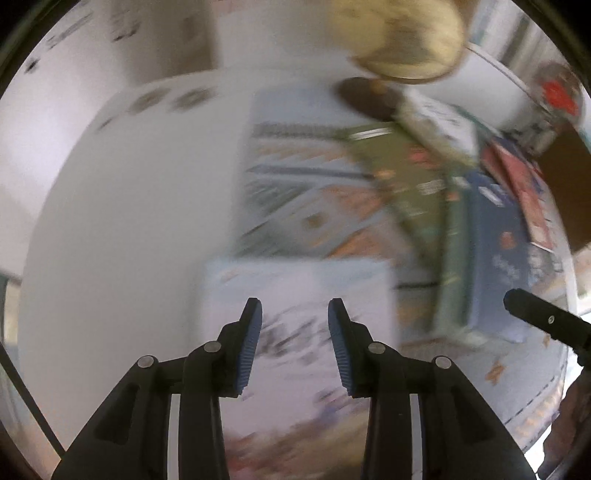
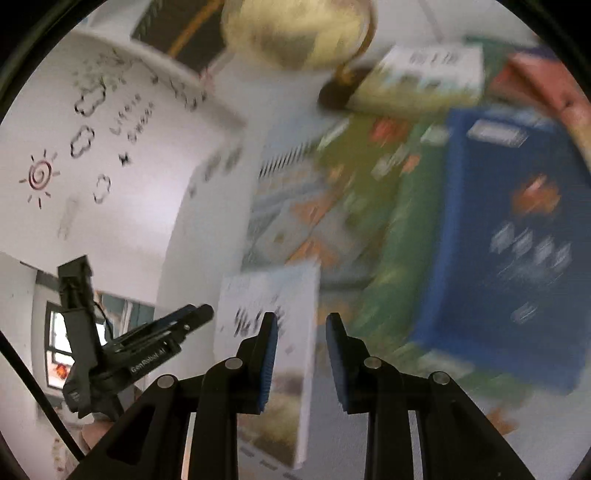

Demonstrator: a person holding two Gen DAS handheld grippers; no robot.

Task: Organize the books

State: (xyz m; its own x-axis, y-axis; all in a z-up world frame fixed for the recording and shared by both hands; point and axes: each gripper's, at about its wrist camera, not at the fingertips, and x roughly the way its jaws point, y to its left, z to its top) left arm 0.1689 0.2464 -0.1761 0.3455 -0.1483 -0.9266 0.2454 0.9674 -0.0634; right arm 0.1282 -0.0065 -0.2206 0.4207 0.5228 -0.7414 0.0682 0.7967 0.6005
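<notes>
Books lie spread on the white bench (image 1: 122, 229): a white paperback book (image 2: 273, 332) nearest, a large blue hardcover book (image 2: 509, 236) to the right, a green picture book (image 2: 373, 192) between them, farther off. The left gripper (image 1: 294, 343) and right gripper (image 2: 302, 356) both stand narrowly apart over the white paperback and press on nothing. I judge that a good grasp needs a steady hand first, because everything is blurred, and then the jaws closing on one free edge. No container is visible; a blurred golden globe (image 2: 295, 29) stands at the far side
</notes>
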